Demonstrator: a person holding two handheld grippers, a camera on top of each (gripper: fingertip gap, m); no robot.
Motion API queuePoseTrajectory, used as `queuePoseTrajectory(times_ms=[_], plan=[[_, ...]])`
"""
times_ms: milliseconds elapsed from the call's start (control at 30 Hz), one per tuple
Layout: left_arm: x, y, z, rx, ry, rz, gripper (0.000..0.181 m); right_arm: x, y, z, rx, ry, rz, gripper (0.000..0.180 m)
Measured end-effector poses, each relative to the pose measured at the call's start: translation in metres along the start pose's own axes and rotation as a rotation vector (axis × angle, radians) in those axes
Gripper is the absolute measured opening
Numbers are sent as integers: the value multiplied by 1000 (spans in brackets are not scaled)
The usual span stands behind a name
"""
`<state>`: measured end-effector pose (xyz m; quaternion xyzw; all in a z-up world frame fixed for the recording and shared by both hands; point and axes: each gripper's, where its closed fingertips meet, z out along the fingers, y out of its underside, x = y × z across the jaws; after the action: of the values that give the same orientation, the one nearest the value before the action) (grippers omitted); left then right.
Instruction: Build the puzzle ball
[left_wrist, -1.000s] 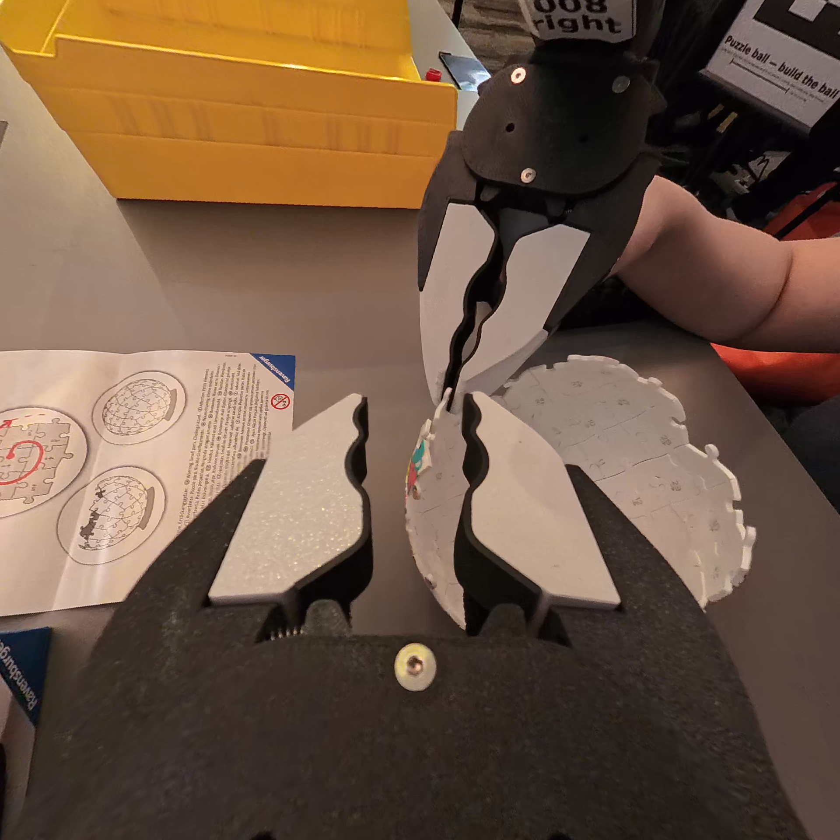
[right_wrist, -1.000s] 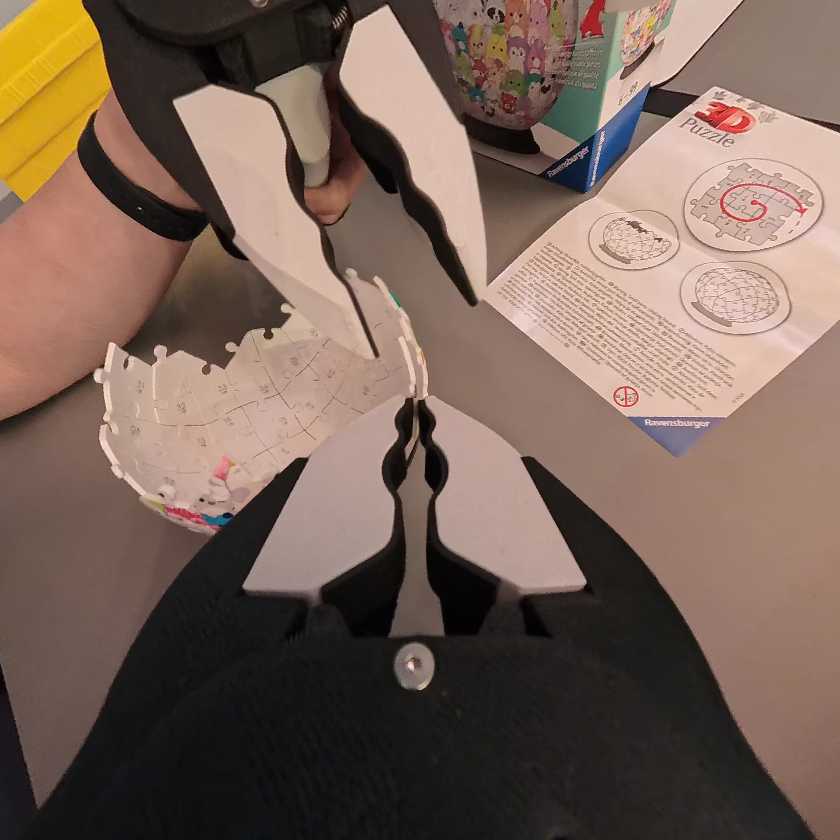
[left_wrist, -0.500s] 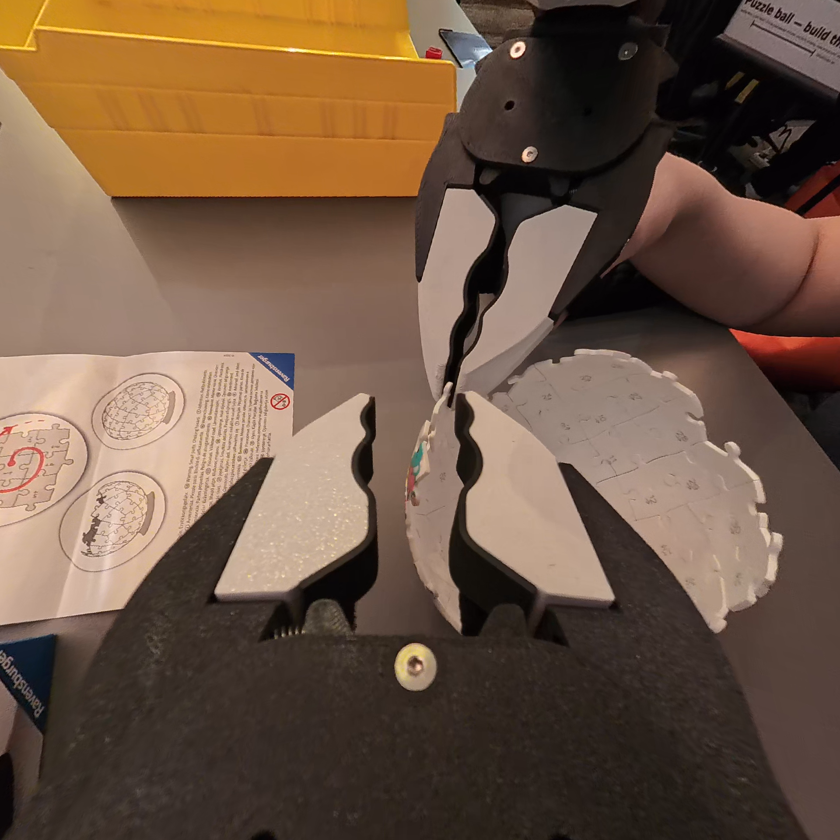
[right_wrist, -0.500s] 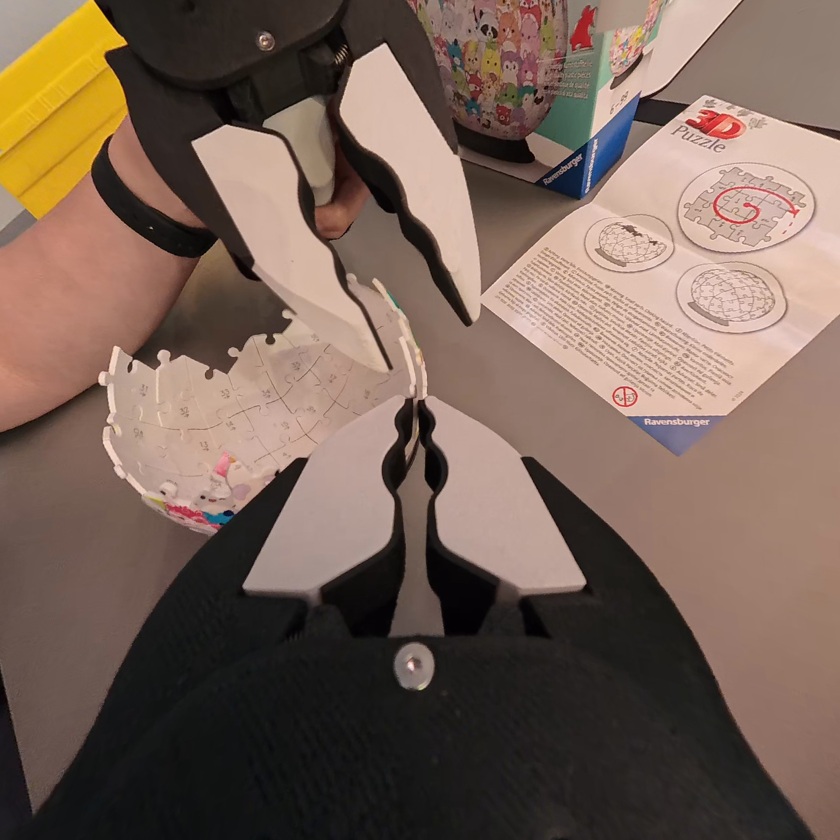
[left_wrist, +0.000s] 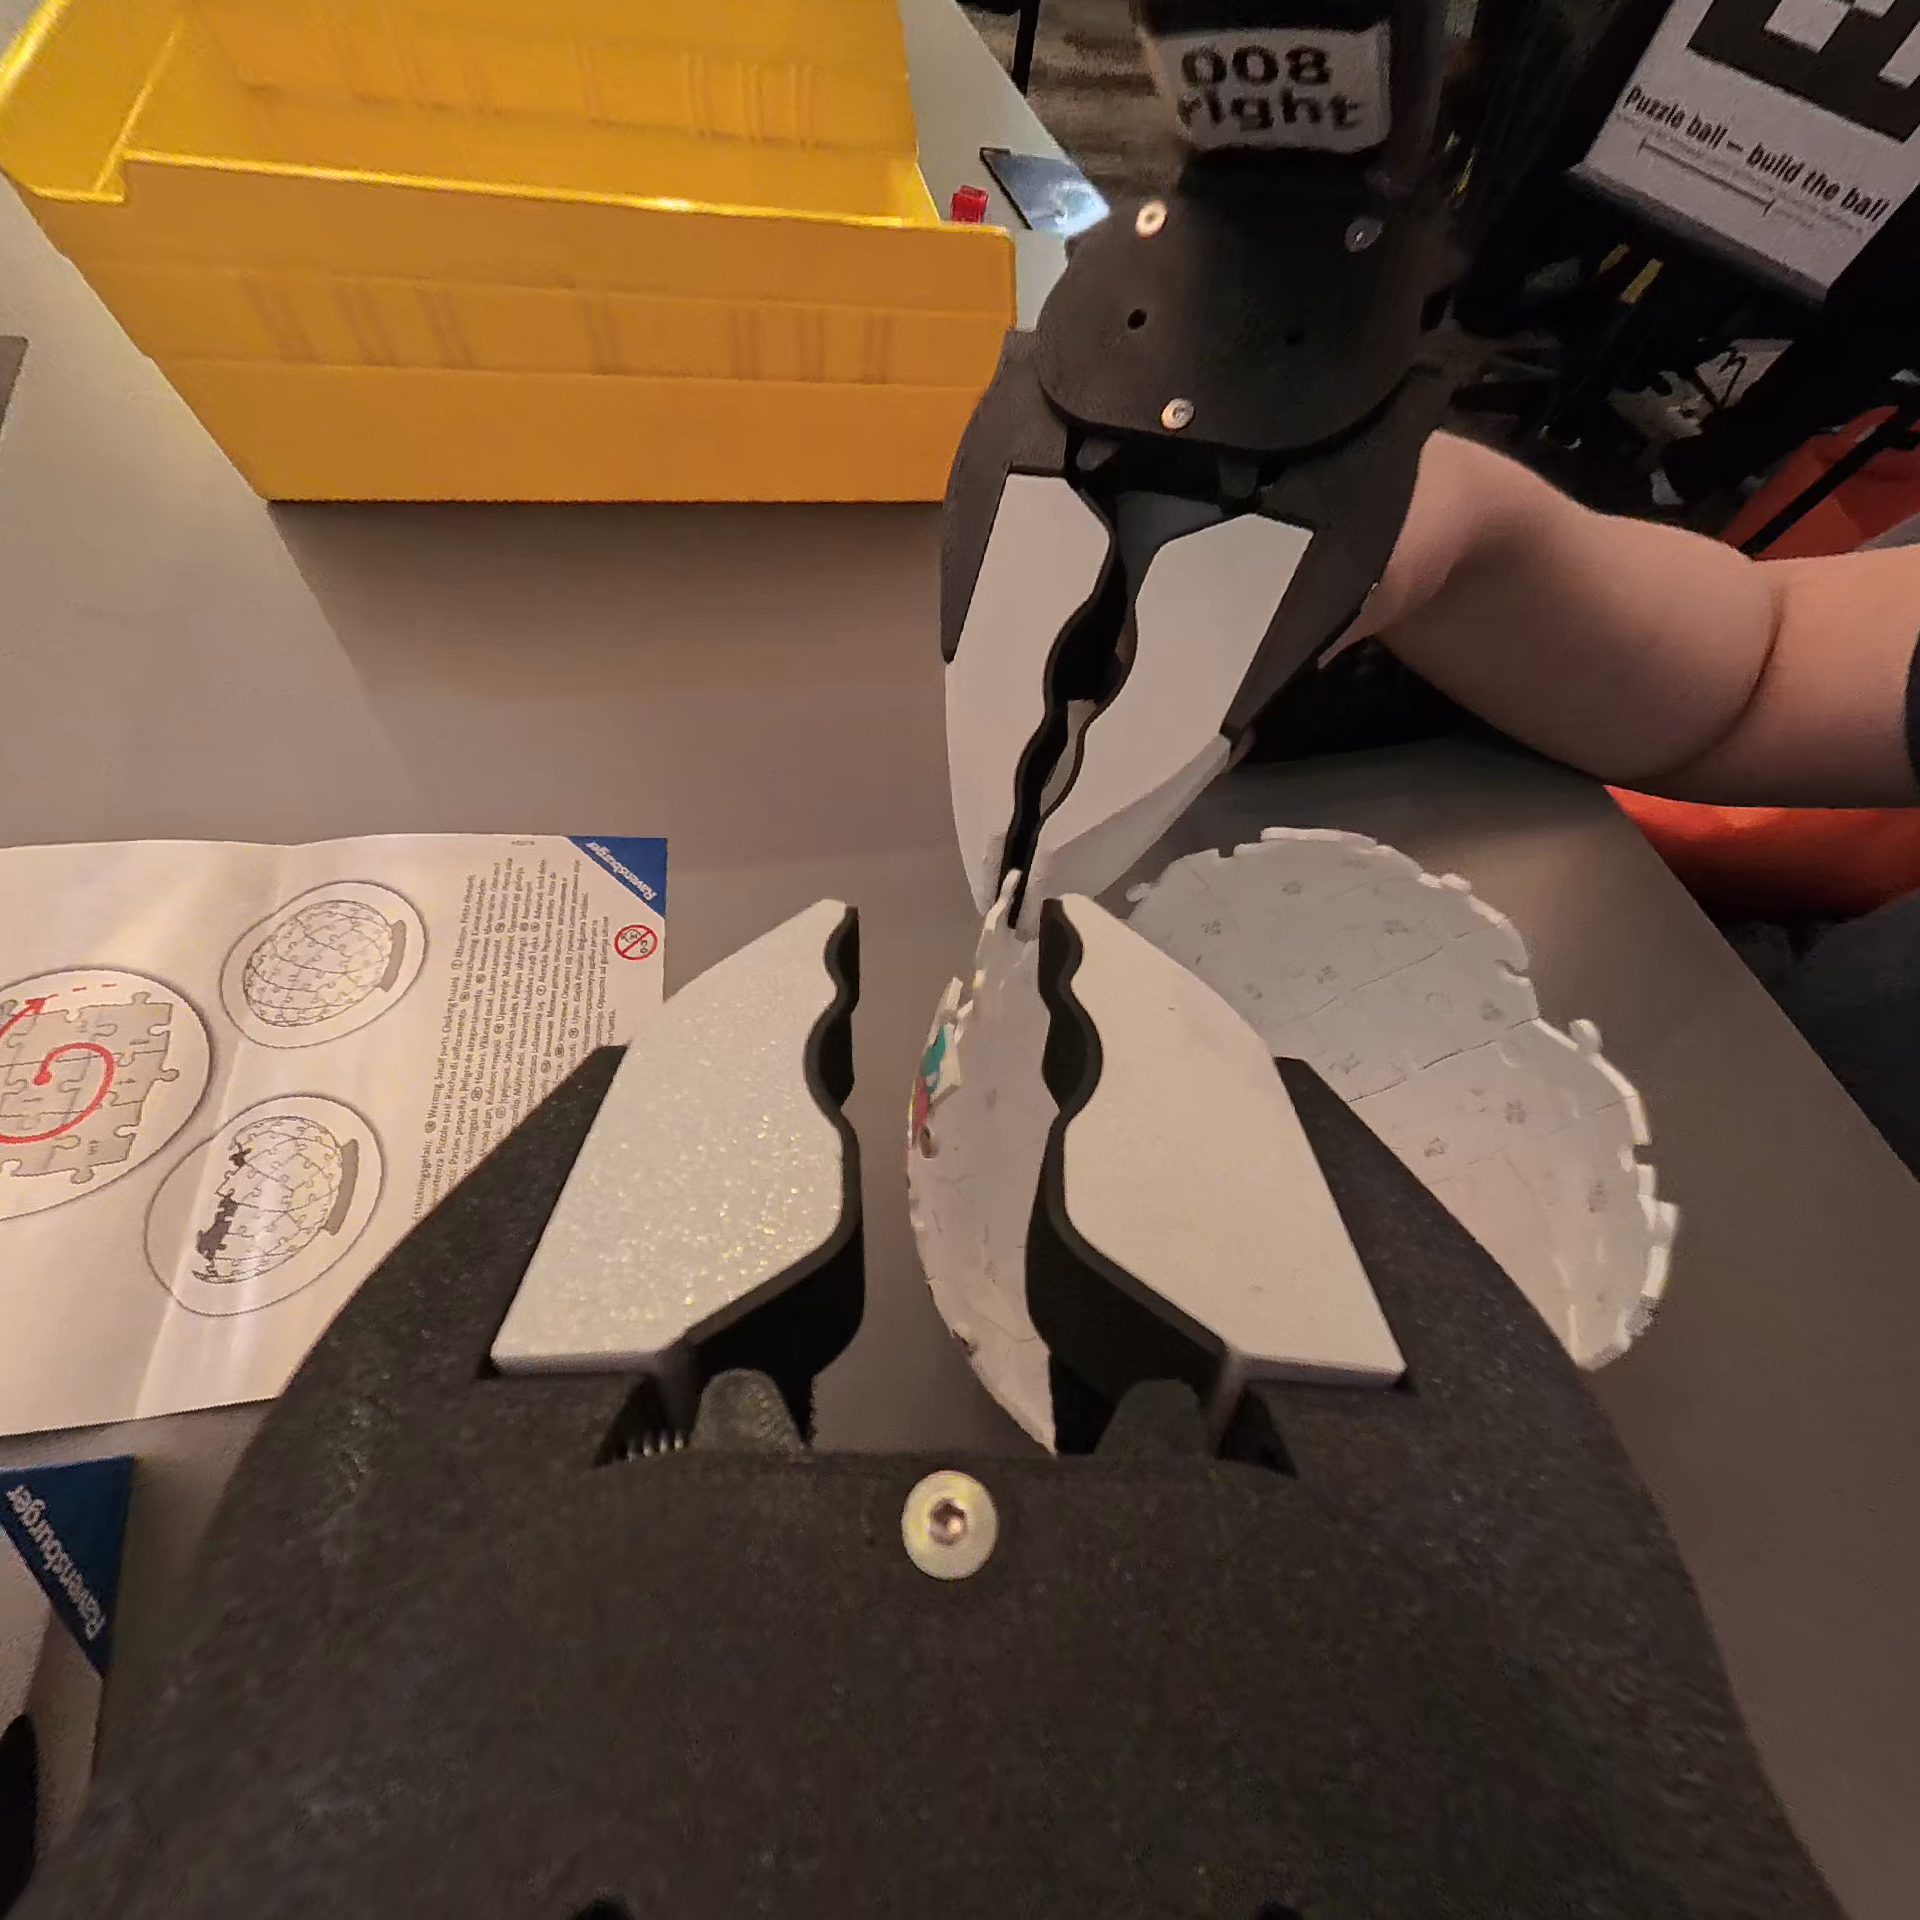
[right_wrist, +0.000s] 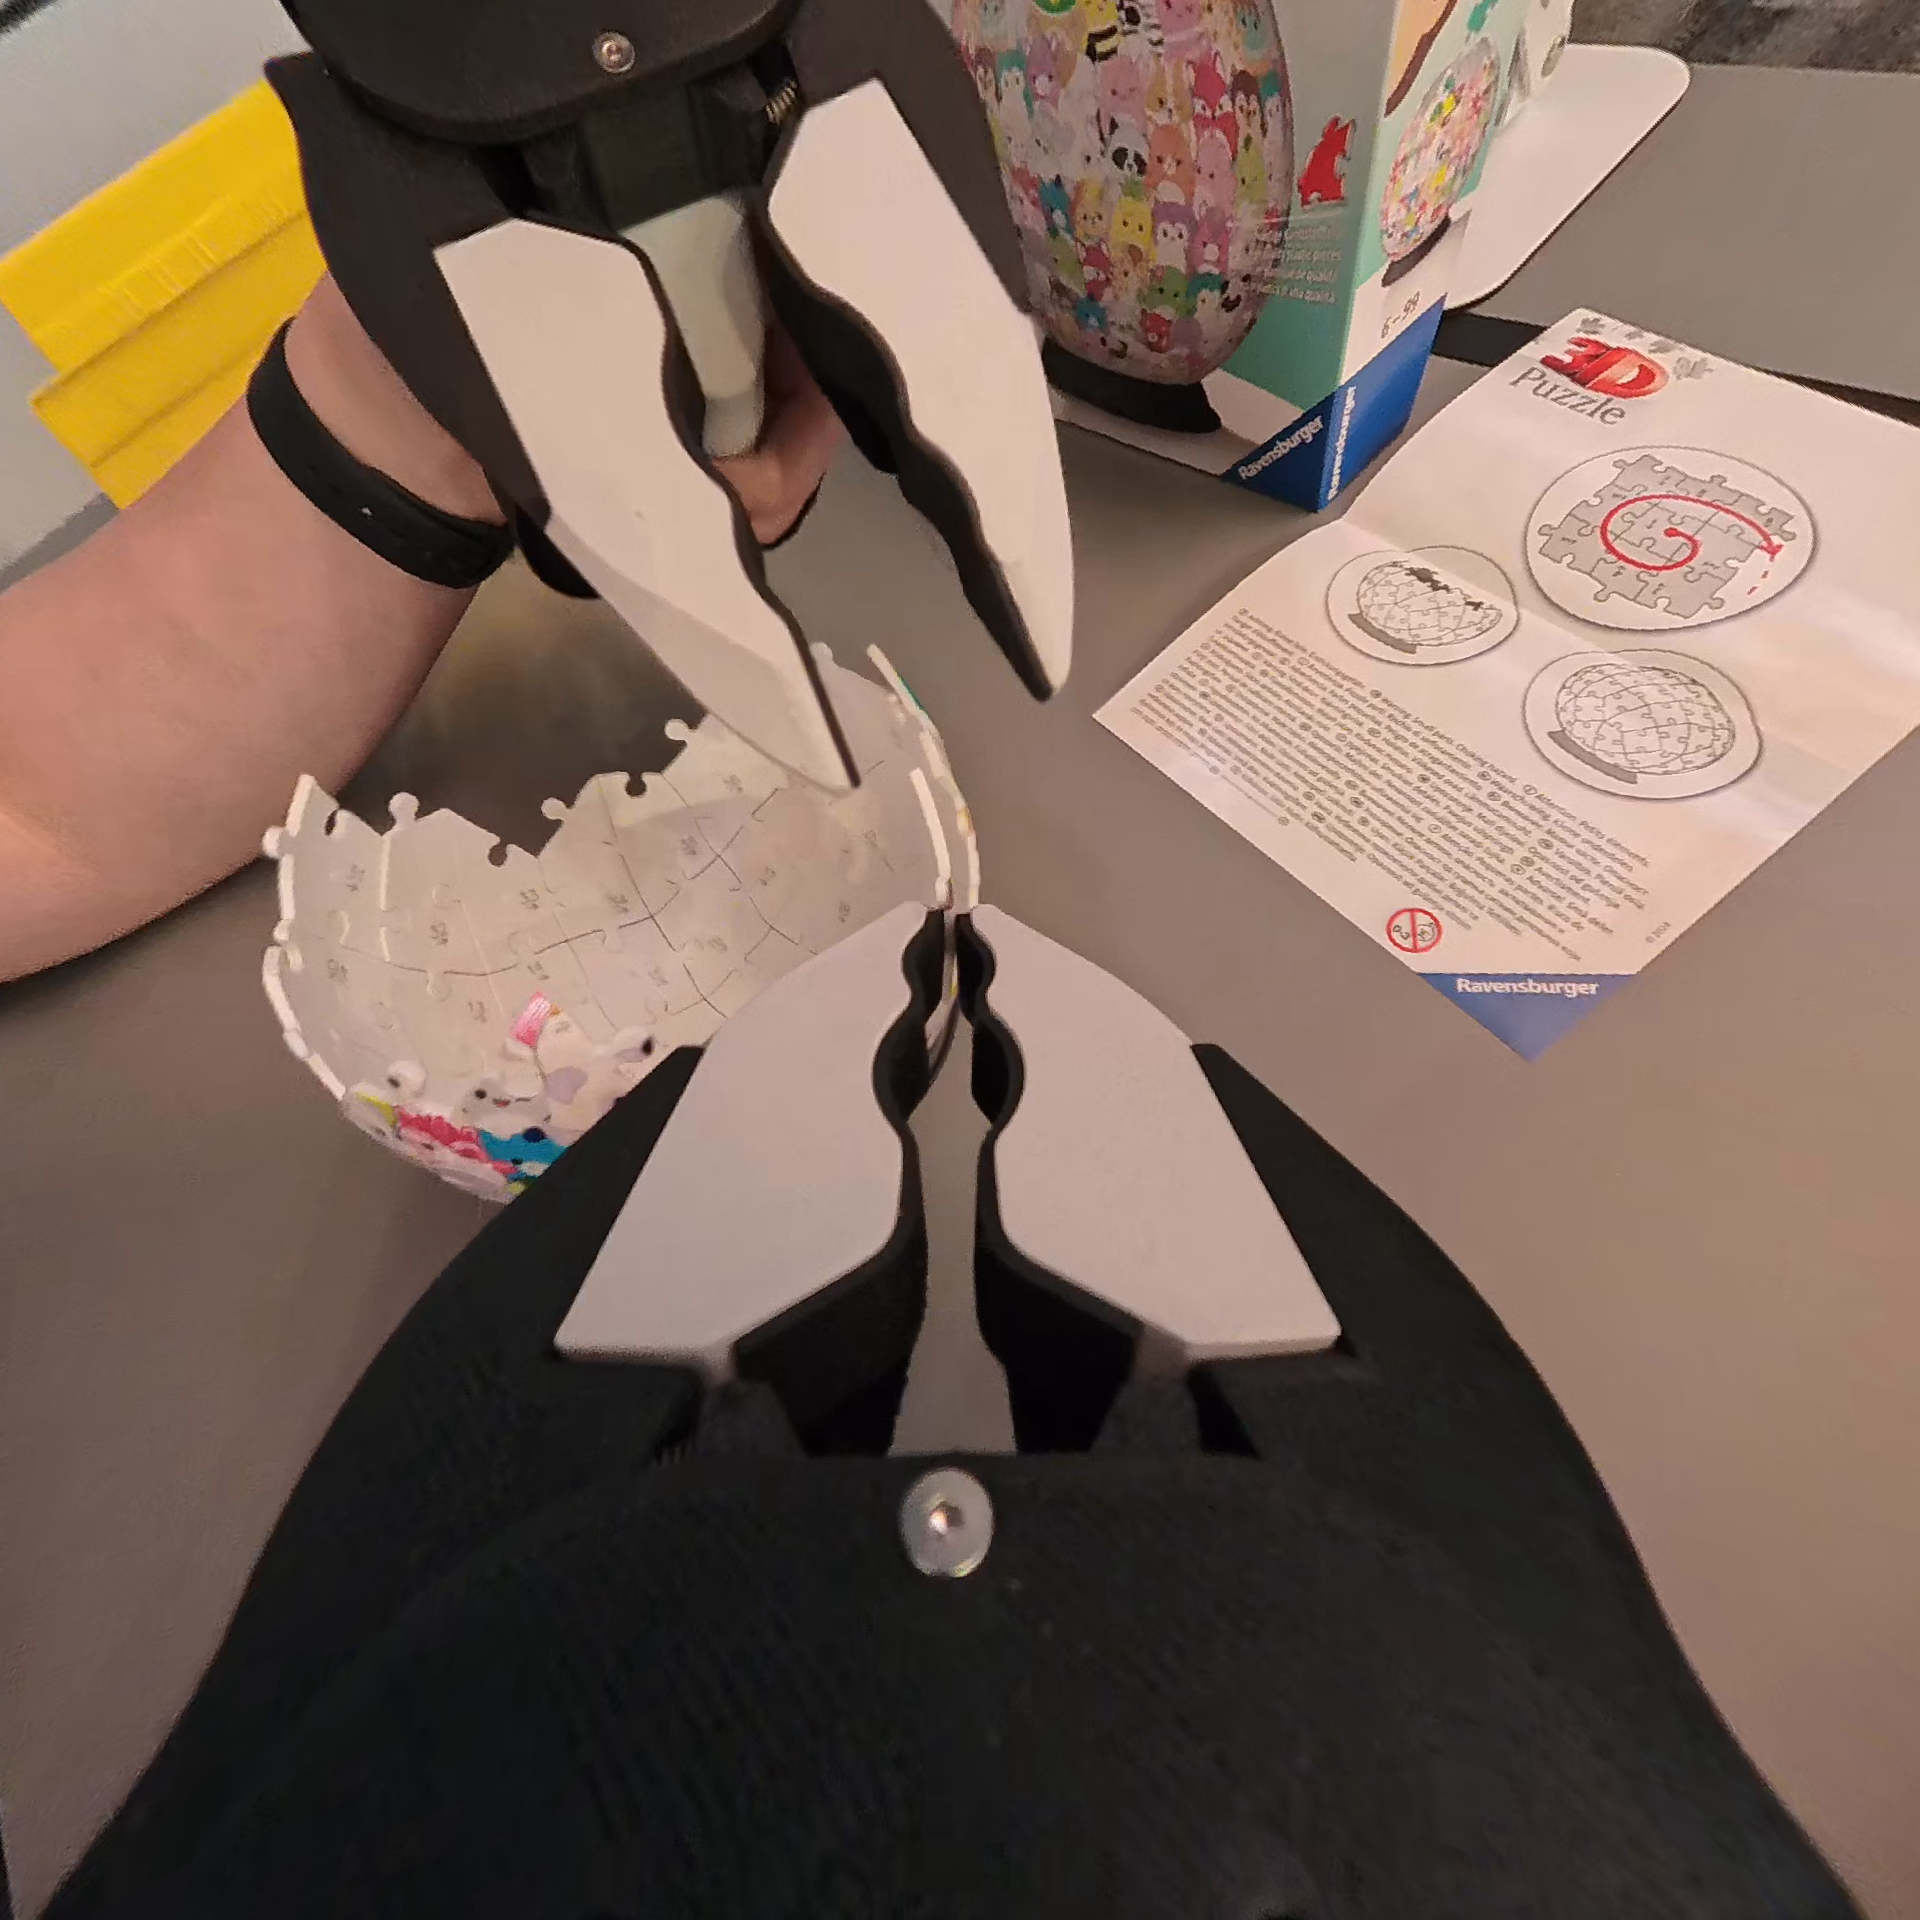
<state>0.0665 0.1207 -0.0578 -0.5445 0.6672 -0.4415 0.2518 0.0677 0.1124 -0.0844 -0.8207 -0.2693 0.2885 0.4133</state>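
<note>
The half-built puzzle ball (left_wrist: 1403, 1039) is a white bowl-shaped shell with a coloured outside, resting on the grey table (left_wrist: 644, 675). It also shows in the right wrist view (right_wrist: 582, 914). My right gripper (right_wrist: 948, 916) is shut on the shell's rim; in the left wrist view it (left_wrist: 1013, 904) comes down from above. My left gripper (left_wrist: 945, 920) is open and straddles the shell wall, one finger inside the bowl and one outside. In the right wrist view it (right_wrist: 940, 732) reaches in from the top.
A yellow bin (left_wrist: 582, 343) stands at the back. An instruction leaflet (left_wrist: 312, 1060) lies left of the shell, also in the right wrist view (right_wrist: 1538, 686). The puzzle box (right_wrist: 1226, 208) stands behind it. A person's forearms (right_wrist: 156, 727) rest beside the shell. The table edge (left_wrist: 1766, 1039) is close on the right. The grippers are tip to tip, or close to it.
My left gripper's jaws have narrowed a little around the shell wall. The shell and both grippers have shifted only slightly; the right gripper keeps its grip on the rim.
</note>
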Motion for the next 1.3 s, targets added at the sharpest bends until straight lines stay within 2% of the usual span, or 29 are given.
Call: queuePoseTrajectory(times_ms=[300, 1300], plan=[[2, -14, -21, 52, -16, 5, 37, -3, -14, -14, 143, -80, 63, 3], [-8, -1, 3, 14, -32, -46, 37, -2, 3, 4, 14, -5, -40, 3]])
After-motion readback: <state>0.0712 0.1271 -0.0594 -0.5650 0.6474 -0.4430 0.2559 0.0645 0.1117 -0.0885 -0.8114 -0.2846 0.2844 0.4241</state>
